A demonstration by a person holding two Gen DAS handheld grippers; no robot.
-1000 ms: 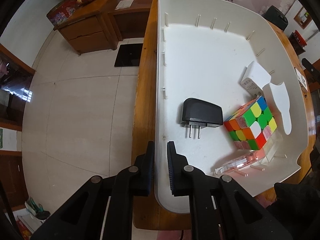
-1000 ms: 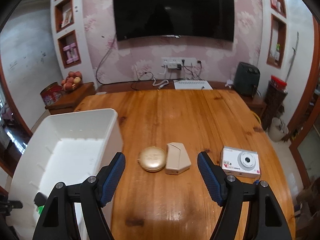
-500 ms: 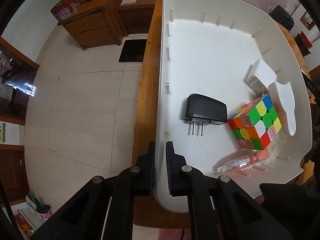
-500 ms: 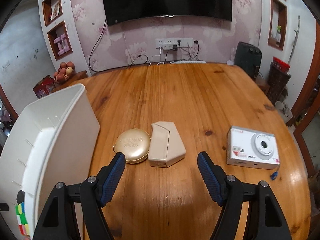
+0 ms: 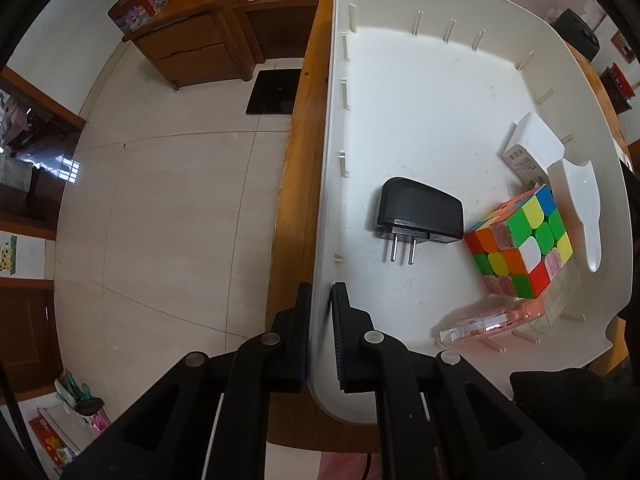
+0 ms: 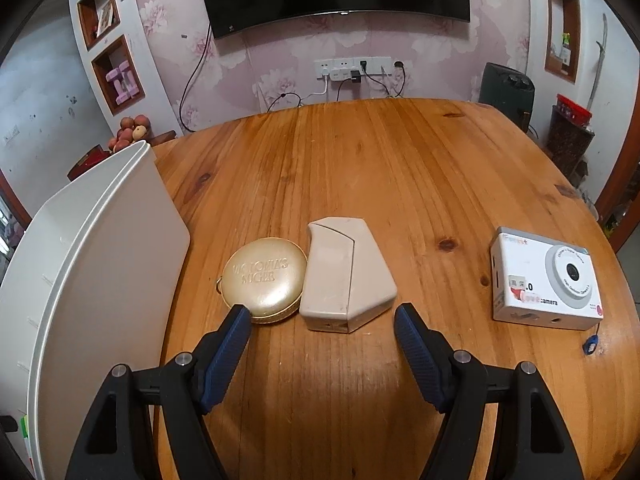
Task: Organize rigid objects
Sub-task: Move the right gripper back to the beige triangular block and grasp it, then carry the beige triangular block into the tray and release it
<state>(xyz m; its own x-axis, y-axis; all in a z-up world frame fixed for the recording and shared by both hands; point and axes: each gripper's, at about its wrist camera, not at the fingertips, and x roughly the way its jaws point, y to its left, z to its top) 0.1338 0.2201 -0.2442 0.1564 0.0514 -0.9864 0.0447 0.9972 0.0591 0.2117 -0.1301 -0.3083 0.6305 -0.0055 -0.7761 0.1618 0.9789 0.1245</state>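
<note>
The left gripper (image 5: 320, 336) points down at the white bin (image 5: 420, 120) and is clamped on the bin's left wall, one pad outside and one inside, close to the bin's near left corner. The bin sits along the left edge of the wooden table (image 6: 360, 168). Inside it, a black plug adapter (image 5: 420, 212) lies on the floor of the bin near the left wall, its two prongs pointing toward the near wall. Just beside it, toward the near right corner, a colour cube (image 5: 520, 248) rests partly on a clear plastic case (image 5: 500, 320) that lies along the near wall. A white charger block (image 5: 528, 148) leans by the right wall, just behind the cube.

The right gripper (image 6: 322, 320) is spread wide with nothing between its blue pads (image 6: 228, 352), and it hovers above the table's near middle. Just ahead of it lies a beige wedge-shaped case (image 6: 344, 276), its near end roughly between the two fingertips but not touched by them. A round gold compact (image 6: 264, 276) lies touching the beige case on its left side; the left fingertip overlaps the compact's near edge in the right wrist view, though whether it touches cannot be told. A white toy camera (image 6: 544, 280) lies well apart, near the table's right edge, lens up. The bin's outer wall (image 6: 100, 260) stands just left of the compact
</note>
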